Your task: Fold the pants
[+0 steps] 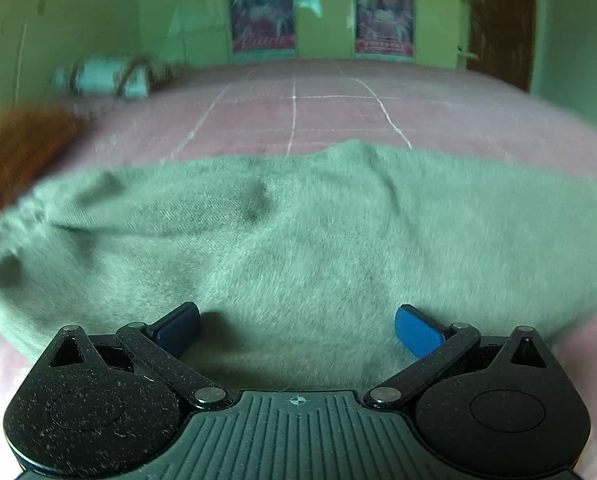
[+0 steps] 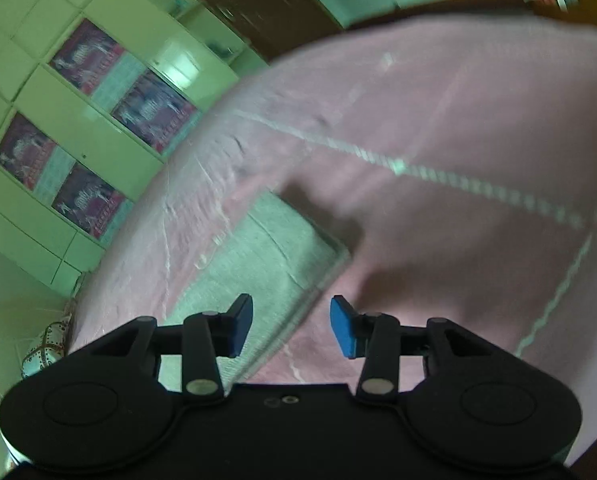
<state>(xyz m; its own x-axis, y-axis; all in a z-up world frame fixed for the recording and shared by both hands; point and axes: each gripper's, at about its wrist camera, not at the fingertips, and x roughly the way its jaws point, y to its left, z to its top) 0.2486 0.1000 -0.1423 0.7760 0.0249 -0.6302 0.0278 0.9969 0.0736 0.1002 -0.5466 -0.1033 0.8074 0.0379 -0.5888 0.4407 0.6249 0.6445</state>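
Observation:
Grey-green pants (image 1: 298, 232) lie spread across a pink bed sheet (image 1: 338, 112), filling the middle of the left wrist view. My left gripper (image 1: 298, 314) hovers over their near part, jaws wide open, with nothing between the blue pads (image 1: 416, 330). The right wrist view, tilted and blurred, shows a flat end of the pants (image 2: 266, 248) with a straight edge on the pink sheet (image 2: 458, 120). My right gripper (image 2: 291, 306) sits just above that edge, its pads apart and gripping nothing.
An orange cushion (image 1: 18, 144) and a pale rolled bundle (image 1: 106, 76) lie at the bed's left far side. Green cupboards with posters (image 1: 330, 8) stand beyond the bed, next to a brown door (image 1: 502, 20). The bed's edge (image 2: 110, 280) drops to a tiled floor.

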